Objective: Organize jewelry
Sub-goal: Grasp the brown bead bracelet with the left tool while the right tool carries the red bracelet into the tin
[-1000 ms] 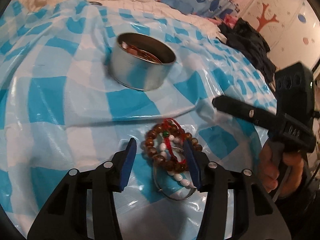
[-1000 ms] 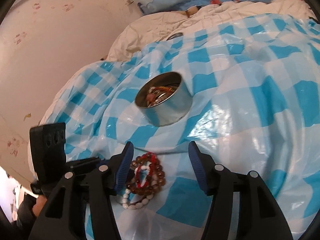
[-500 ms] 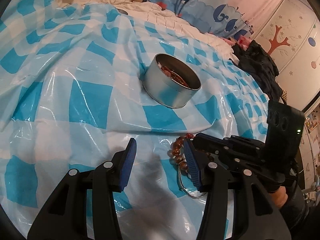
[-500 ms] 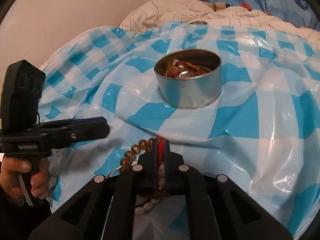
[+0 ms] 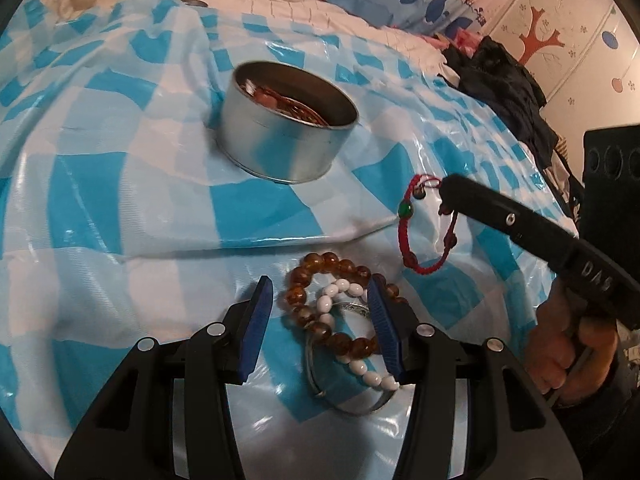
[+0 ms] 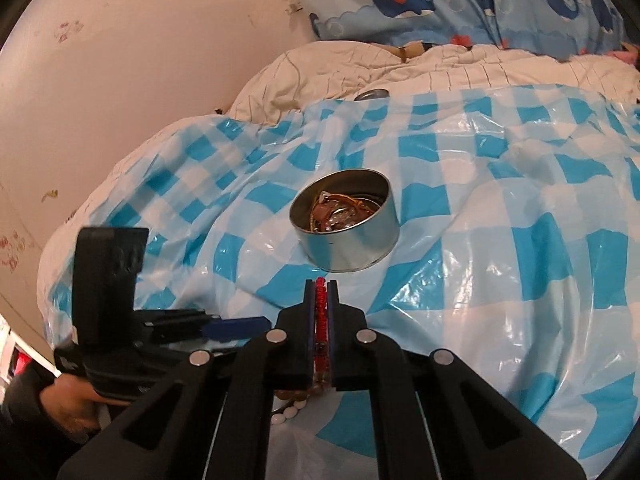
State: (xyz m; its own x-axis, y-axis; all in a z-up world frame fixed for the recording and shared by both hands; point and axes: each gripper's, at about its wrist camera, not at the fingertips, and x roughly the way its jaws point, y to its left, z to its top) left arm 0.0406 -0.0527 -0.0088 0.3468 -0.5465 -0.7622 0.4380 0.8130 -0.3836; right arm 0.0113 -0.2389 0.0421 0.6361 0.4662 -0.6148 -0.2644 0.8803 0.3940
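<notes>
A red cord bracelet (image 5: pixel 412 232) with a green bead hangs in the air from my right gripper (image 5: pixel 448 188), which is shut on it; the right wrist view shows the red cord (image 6: pixel 320 312) pinched in my right gripper (image 6: pixel 320 285). Below, an amber bead bracelet (image 5: pixel 320 312), a white bead bracelet (image 5: pixel 344 332) and a silver bangle (image 5: pixel 340 396) lie in a heap on the checked sheet. My left gripper (image 5: pixel 322 320) stands open over that heap, gripping nothing. A round metal tin (image 5: pixel 286 120) (image 6: pixel 346 226) holding other jewelry sits farther back.
A glossy blue-and-white checked plastic sheet (image 5: pixel 120 208) covers the bed. A white quilt (image 6: pixel 400 68) and a whale-print pillow (image 6: pixel 460 0) lie behind it. Dark clothes (image 5: pixel 504 80) are piled at the right edge. A pink wall (image 6: pixel 120 60) runs along the left.
My right gripper closed on the red cord bracelet and lifted it off the heap. My left gripper swung away and came back over the beads, staying open.
</notes>
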